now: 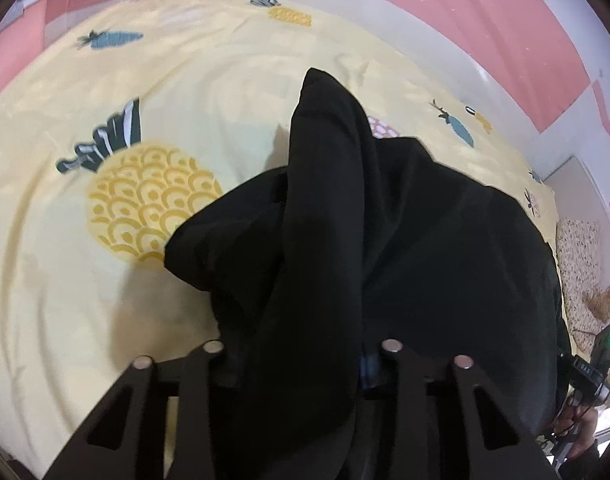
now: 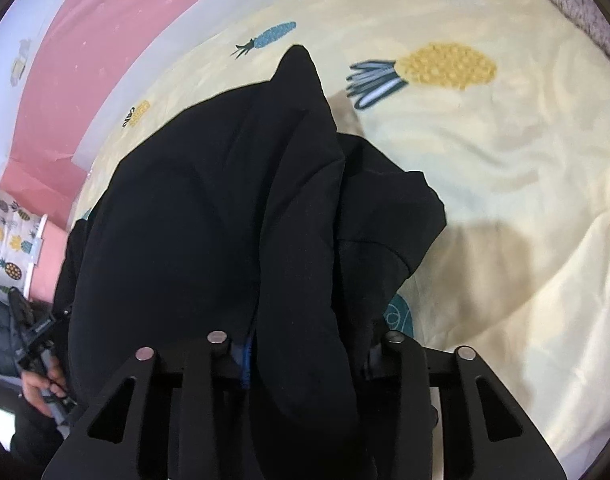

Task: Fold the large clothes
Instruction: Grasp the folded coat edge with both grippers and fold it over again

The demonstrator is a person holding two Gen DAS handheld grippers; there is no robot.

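A large black garment (image 1: 385,232) hangs bunched over the yellow pineapple-print bedsheet (image 1: 105,300); it also fills the right wrist view (image 2: 209,208). My left gripper (image 1: 305,360) is shut on a fold of the black garment, which drapes over the jaws and hides the fingertips. My right gripper (image 2: 305,352) is shut on another fold of the same garment, with cloth spilling over the jaws. Both hold the garment lifted, its lower part trailing toward the sheet.
The bed's pale edge (image 1: 445,40) and a pink wall (image 1: 525,20) lie beyond. The other hand and its gripper (image 1: 593,364) show at the right of the left wrist view, and at the lower left in the right wrist view (image 2: 37,344). A pineapple-print pillow (image 2: 9,240) stands at left.
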